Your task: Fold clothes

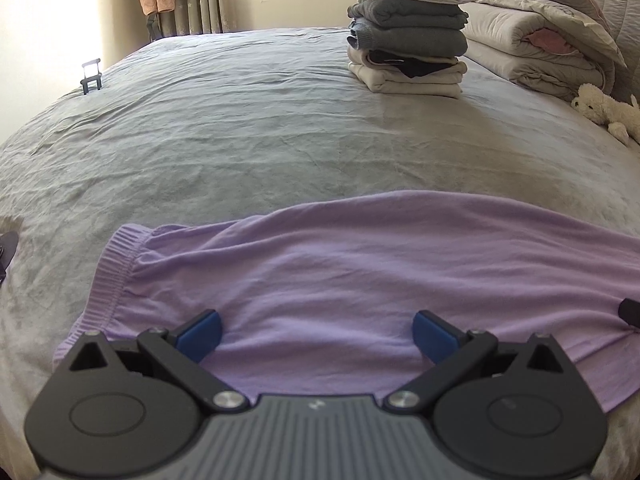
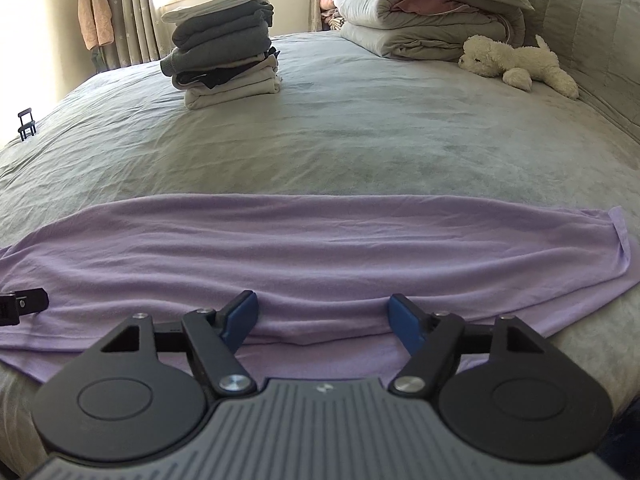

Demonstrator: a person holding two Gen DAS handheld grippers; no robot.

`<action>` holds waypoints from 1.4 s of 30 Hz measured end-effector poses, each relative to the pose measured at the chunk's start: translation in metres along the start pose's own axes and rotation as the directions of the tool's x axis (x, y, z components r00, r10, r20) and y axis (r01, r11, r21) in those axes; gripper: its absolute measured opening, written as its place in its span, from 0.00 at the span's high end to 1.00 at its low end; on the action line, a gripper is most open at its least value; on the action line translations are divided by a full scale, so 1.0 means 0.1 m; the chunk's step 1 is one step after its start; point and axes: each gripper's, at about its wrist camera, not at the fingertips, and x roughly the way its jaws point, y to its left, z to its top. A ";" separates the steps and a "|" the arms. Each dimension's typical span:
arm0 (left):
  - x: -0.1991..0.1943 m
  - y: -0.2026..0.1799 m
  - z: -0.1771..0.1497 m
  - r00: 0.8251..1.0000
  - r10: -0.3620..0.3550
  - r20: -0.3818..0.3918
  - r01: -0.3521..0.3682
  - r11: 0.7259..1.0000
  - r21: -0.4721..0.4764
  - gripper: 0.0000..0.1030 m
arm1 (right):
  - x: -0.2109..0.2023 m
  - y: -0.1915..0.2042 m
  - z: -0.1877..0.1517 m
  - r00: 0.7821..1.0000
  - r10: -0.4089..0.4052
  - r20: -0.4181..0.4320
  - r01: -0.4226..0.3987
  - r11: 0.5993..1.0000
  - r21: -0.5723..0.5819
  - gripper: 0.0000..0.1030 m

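Observation:
A lilac knit garment (image 1: 340, 264) lies folded into a long band across the near edge of the grey bed (image 1: 240, 128). Its ribbed hem (image 1: 116, 268) is at the left end in the left wrist view. My left gripper (image 1: 318, 332) stands open just above the cloth, blue pads wide apart and nothing clamped. The right wrist view shows the same garment (image 2: 320, 240) running left to right. Over its near edge my right gripper (image 2: 323, 314) is open, with a low ridge of fabric lying between the pads. A black part of the left gripper (image 2: 24, 304) shows at the left border.
A stack of folded clothes (image 2: 224, 52) stands far back on the bed. A folded grey duvet (image 2: 424, 20) and a white plush toy (image 2: 520, 62) lie at the back right. A small black stand (image 2: 27, 122) sits at the left edge, near curtains.

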 end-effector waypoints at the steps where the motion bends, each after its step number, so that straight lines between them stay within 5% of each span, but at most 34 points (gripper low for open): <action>1: 0.00 0.00 0.00 1.000 -0.001 -0.001 0.001 1.000 0.000 0.01 | 0.00 0.00 0.00 1.000 0.006 0.001 -0.006 1.000 -0.006 0.37; 3: 0.00 0.01 0.00 1.000 -0.002 -0.002 0.002 1.000 -0.002 0.01 | -0.01 0.02 0.00 1.000 0.013 0.003 -0.013 1.000 -0.023 0.51; 5: 0.00 0.01 0.00 1.000 -0.005 -0.002 0.005 1.000 -0.004 0.01 | -0.02 0.02 0.00 1.000 0.016 0.009 -0.016 0.999 -0.033 0.77; 6: 0.00 0.02 0.00 1.000 -0.008 -0.002 0.008 1.000 -0.006 0.01 | -0.02 0.00 0.00 1.000 0.024 0.009 -0.024 0.999 -0.026 1.00; 14: -0.02 0.08 0.02 0.999 -0.034 -0.001 0.034 0.999 -0.042 0.01 | -0.21 -0.13 -0.08 0.989 0.137 0.055 -0.133 0.988 -0.083 0.98; 18: -0.02 0.09 0.03 0.999 -0.040 -0.003 0.040 0.998 -0.052 0.01 | -0.22 -0.05 -0.19 0.977 0.208 0.048 -0.198 0.967 -0.162 0.54; 19: -0.02 0.09 0.03 0.999 -0.042 -0.004 0.042 0.998 -0.054 0.01 | -0.22 -0.02 -0.21 0.974 0.219 0.052 -0.207 0.962 -0.179 0.51; 24: -0.03 0.13 0.03 0.998 -0.062 -0.004 0.061 0.996 -0.070 0.01 | -0.12 0.18 -0.19 0.973 0.226 0.054 -0.200 0.933 -0.299 0.51; 27: -0.04 0.14 0.04 0.998 -0.069 -0.004 0.068 0.995 -0.072 0.01 | 0.00 0.15 -0.13 0.968 0.252 0.021 -0.236 0.930 -0.282 0.98; 33: -0.07 0.21 0.05 0.995 -0.104 0.000 0.103 0.989 -0.105 0.01 | -0.30 0.02 -0.10 0.954 0.295 0.050 -0.273 0.927 -0.258 0.98; 42: -0.07 0.38 0.10 0.997 -0.078 -0.006 0.076 0.987 -0.145 0.01 | -0.37 -0.09 -0.21 0.943 0.333 -0.022 -0.331 0.922 -0.199 0.98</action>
